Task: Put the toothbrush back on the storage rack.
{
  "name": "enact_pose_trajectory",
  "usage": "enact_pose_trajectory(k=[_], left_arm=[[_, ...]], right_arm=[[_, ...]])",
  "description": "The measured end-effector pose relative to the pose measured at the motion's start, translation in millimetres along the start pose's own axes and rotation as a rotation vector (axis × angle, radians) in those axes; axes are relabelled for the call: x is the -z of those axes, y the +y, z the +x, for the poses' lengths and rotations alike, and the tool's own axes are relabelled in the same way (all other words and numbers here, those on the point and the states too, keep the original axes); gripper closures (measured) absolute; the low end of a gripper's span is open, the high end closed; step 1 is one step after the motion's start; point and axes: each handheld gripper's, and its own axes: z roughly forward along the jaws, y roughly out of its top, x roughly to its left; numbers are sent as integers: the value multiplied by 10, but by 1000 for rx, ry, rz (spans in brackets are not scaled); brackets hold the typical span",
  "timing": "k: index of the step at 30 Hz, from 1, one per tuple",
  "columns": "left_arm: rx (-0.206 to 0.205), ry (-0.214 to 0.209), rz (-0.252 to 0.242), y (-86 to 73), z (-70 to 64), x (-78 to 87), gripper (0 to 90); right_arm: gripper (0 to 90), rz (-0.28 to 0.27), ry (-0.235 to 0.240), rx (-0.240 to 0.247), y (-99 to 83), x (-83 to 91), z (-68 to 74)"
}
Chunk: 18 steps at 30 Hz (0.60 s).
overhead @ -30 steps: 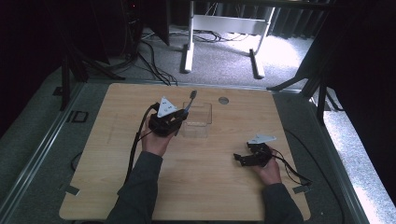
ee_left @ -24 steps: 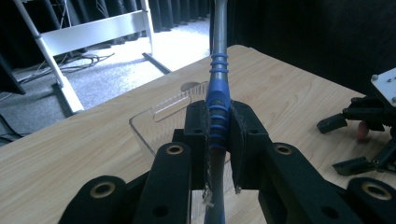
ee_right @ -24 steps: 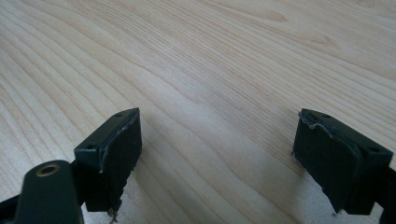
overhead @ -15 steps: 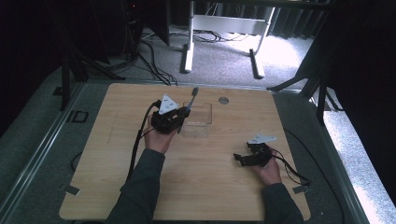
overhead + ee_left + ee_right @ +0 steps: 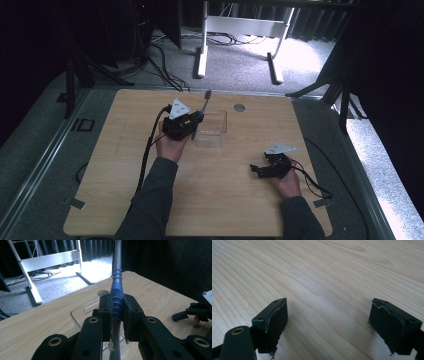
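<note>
A: From the high view, where is the left gripper?
B: Over the near-left edge of the clear tray on the bench, pinching a brush whose head sticks out beyond the tray toward the far edge. A small round disc lies near the tray's far right corner.

A: And the right gripper?
B: Low over the bench, well apart from the tray, jaws spread.

A: What does the left gripper view add?
B: The left gripper is clamped on the brush at its blue ribbed grip; the grey shaft rises out of frame. The tray sits just behind the jaws.

A: The right gripper view?
B: The right gripper stands wide open over bare wood, holding nothing.
</note>
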Motion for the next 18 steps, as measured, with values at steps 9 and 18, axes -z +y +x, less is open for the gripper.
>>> enact_pose_trajectory(k=[9, 18], left_arm=[[-7, -4, -4, 29, 5, -44, 788], [-2, -6, -11, 62, -16, -110, 788]], right_arm=[[152, 1, 0, 0, 1, 0, -1], [151, 1, 0, 0, 1, 0, -1]])
